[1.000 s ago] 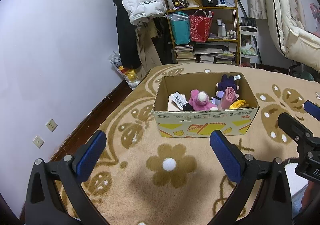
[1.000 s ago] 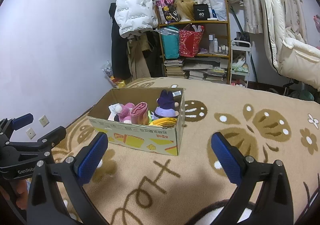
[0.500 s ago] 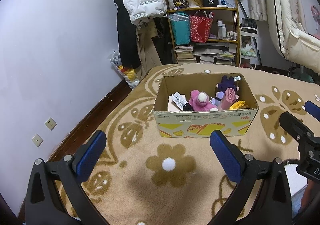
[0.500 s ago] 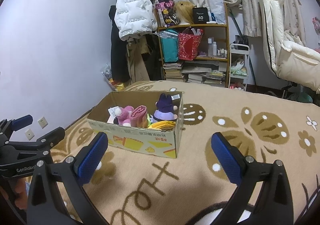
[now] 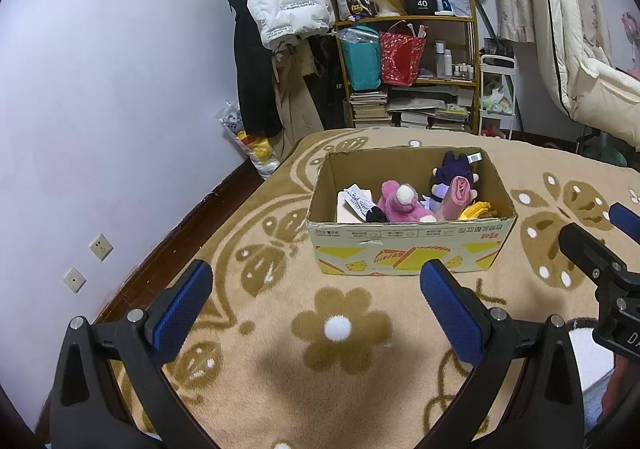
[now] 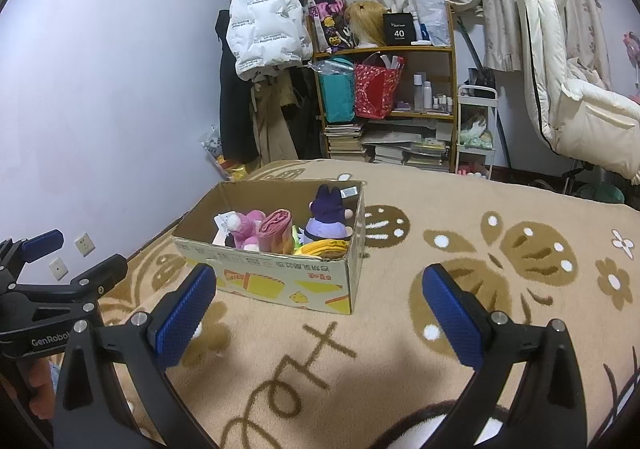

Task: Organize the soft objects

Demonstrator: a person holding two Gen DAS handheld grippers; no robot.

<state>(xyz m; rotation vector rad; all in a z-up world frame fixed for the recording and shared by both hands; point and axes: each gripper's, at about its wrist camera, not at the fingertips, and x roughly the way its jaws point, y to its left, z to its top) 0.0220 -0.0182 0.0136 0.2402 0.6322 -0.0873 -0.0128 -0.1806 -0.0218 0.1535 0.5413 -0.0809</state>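
**Both tools drawn back from the filled box, jaws apart**

My left tool (image 5: 312, 303) and right tool (image 6: 318, 305) hang above the beige flower-patterned blanket (image 5: 344, 329), each with its blue-padded jaws spread wide and nothing between them. Over the last second both views have risen and tilted slightly upward, so that the open printed cardboard box (image 5: 408, 245) sits a little lower in the frame and more of the cluttered wooden shelf (image 6: 384, 49) shows behind it; neither tool has closed or touched anything. The soft objects lie inside the box: a pink plush toy (image 5: 398, 203), a purple plush toy (image 5: 454, 169), a rolled pink cloth (image 5: 456, 195) and a folded yellow cloth (image 5: 474, 210) against the right-hand wall. No loose soft object shows on the blanket. I judge the gathering to be at or near its end, the small withdrawal reading as a pause, not a new reach.
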